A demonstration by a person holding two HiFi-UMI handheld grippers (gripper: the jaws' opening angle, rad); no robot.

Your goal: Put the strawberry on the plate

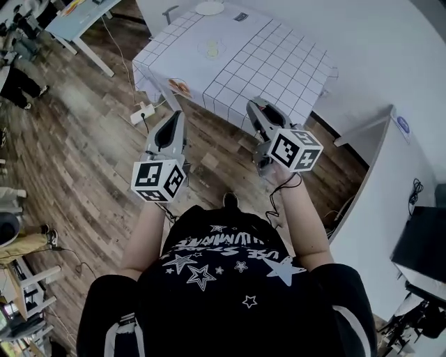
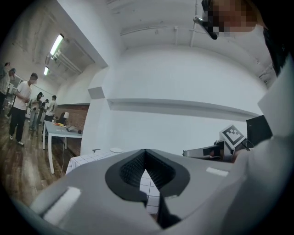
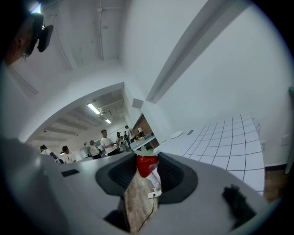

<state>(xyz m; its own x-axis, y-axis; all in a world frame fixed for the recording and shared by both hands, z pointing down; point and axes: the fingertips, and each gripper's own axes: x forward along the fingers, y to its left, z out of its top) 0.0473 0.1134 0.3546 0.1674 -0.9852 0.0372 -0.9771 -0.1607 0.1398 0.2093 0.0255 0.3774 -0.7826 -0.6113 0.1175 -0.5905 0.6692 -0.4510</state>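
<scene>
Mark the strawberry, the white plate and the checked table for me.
strawberry (image 3: 147,166): right gripper view, on its red body.
white plate (image 1: 210,8): head view, on its bare middle.
checked table (image 1: 279,63): head view, on bare cloth.

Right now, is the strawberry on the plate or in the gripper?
In the gripper. The right gripper is shut on the strawberry, red between its jaws; the white plate sits bare on the table ahead.

Even, bright white light here; long white ceiling strip lights (image 3: 94,109) glow past my right fingers (image 3: 172,173); fisheye edges bend, darken.
</scene>
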